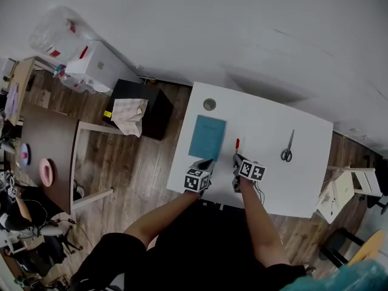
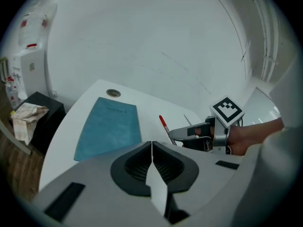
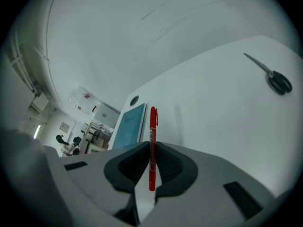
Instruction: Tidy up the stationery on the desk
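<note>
**A:** Largest item?

**B:** White counter (image 1: pixel 276 183), set against a white wall.

**A:** Beside it?

**B:** Black cabinet (image 1: pixel 154 111) on the wooden floor (image 1: pixel 136 162), just left of the counter. On top, a crumpled pale cloth (image 1: pixel 129 115). No legible marking.

**A:** Largest task item on the counter?

**B:** Teal notebook (image 1: pixel 207 137), flat on the left half, long side running toward the wall. Cover lettered "notebook" near its far edge, readable in the left gripper view.

**A:** Grippers?

**B:** Left gripper (image 2: pixel 151 145): jaws pressed together, nothing between them, pointed along the counter with the notebook just ahead and to the left. Right gripper (image 3: pixel 151 151): jaws pinching a red pen (image 3: pixel 153 126) at mid-barrel. Both near the front edge, side by side, each with a black-and-white marker cube.

**A:** Next in size?

**B:** Scissors (image 1: pixel 287 148), flat on the right half, blades closed and pointing toward the wall, dark handles toward the front. Well apart from the pen and from both grippers.

**A:** More on the pen?

**B:** Clipped cap end forward, reaching past the jaw tips; rear end sticking out behind the pads. Just right of the notebook's near right corner. White print along the barrel, too small to read. Contact with the counter: cannot tell.

**A:** Smallest?

**B:** Round cable port (image 1: pixel 209 104), sunk in the counter near the far left corner, beyond the notebook's far edge.
</note>
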`<state>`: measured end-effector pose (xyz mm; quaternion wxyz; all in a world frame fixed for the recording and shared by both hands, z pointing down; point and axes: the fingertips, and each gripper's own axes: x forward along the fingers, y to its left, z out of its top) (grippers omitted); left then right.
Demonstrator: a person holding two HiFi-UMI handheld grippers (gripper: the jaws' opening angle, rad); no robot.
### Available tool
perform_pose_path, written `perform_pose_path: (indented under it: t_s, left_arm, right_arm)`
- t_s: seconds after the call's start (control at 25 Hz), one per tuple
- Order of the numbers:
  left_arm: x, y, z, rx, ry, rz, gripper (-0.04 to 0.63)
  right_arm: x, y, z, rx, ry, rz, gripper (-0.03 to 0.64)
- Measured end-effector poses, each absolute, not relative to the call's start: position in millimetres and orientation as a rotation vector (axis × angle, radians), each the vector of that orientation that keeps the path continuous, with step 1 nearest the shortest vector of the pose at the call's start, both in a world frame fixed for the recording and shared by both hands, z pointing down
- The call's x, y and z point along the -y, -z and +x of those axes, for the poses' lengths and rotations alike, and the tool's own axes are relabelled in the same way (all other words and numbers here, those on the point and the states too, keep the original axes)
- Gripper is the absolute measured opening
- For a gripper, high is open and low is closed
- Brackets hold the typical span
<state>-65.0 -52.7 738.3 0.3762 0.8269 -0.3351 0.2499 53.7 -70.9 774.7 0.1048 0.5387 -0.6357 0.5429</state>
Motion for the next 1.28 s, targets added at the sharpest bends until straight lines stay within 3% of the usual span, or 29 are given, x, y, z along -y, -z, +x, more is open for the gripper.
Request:
perform_pose_path:
  t_s: [0.36,1.28]
  left_arm:
    - [68,-737,-84,0.745,-0.648,2.229,0.020]
    - [106,-757,-128,0.774,-0.599,2.107,0.020]
  right_arm:
    - [108,-789,9,1.807,-1.632,1.629,0.058]
    - [119,-811,2,1.708,-1.631,1.670,0.058]
